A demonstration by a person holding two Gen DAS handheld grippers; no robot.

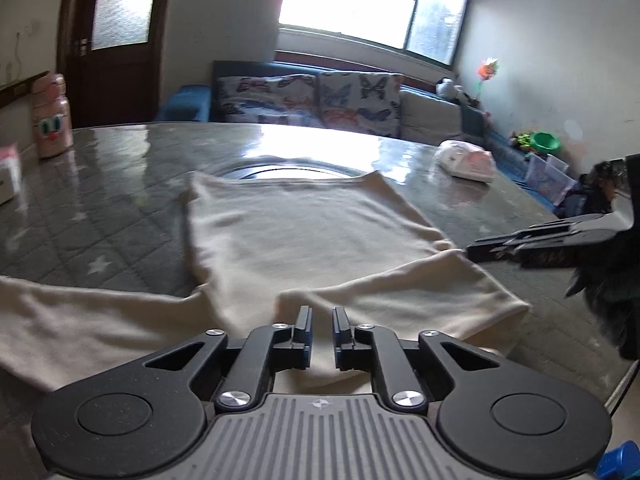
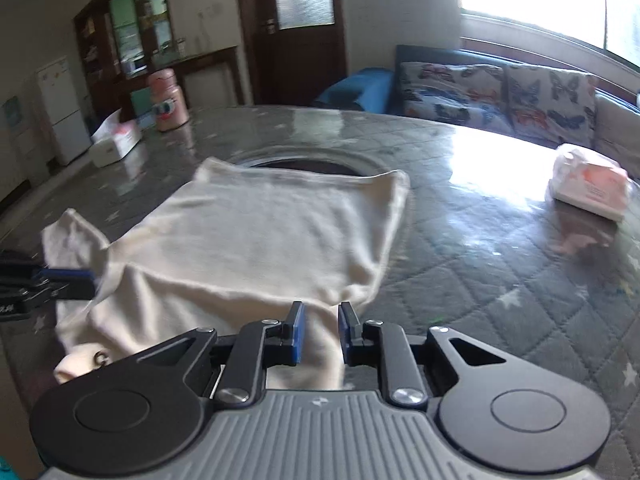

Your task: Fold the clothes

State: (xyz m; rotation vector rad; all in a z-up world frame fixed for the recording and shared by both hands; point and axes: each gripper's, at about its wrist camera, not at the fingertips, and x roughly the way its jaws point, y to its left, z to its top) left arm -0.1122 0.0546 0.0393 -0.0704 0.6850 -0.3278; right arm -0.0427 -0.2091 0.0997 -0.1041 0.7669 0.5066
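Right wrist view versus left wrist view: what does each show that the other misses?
Only the right wrist view shows the white fridge, the shelving behind it, and the left gripper at the garment's edge. Only the left wrist view shows the green bowl and the right gripper at the sleeve. Both show the cream garment on the table, the pink bottle, the wrapped packet and the butterfly cushions.

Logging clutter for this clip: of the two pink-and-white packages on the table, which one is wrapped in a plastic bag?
The pink-and-white pack in the plastic bag near the butterfly-cushion sofa. The other, an open box, sits unbagged beside the pink bottle.
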